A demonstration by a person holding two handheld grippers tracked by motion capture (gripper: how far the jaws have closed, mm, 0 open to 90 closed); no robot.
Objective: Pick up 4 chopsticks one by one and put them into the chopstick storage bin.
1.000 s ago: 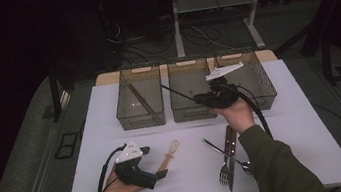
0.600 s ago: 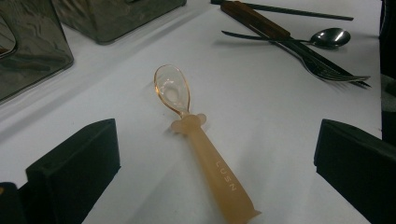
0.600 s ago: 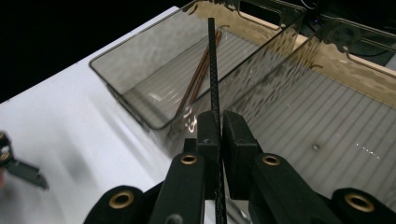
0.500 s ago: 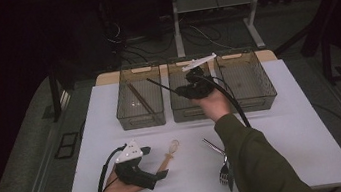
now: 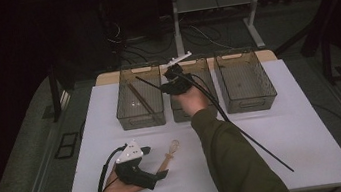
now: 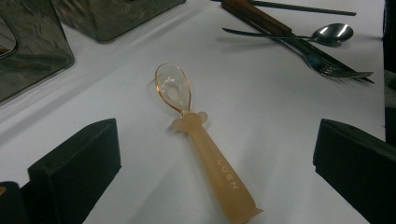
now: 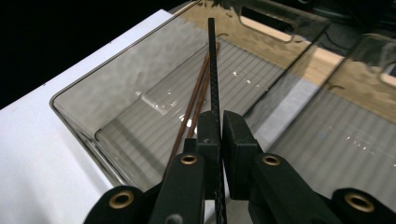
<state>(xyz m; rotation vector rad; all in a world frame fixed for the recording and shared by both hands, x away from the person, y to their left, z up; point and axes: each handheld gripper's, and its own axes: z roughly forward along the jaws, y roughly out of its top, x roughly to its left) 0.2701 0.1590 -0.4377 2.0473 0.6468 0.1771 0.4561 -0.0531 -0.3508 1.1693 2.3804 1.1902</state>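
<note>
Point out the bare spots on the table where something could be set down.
Free: the white table right of the sleeve, below the right bin, and the left strip beside the left bin. Crowded: around the left claw and orange spoon; cutlery lies nearby.

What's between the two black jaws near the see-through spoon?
The spoon's handle lies between the open left gripper's jaws on the white table, untouched, in the left gripper view.

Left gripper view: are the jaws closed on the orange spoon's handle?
No: the orange spoon lies flat on the white table, with the left gripper jaws standing wide apart on either side.
</note>
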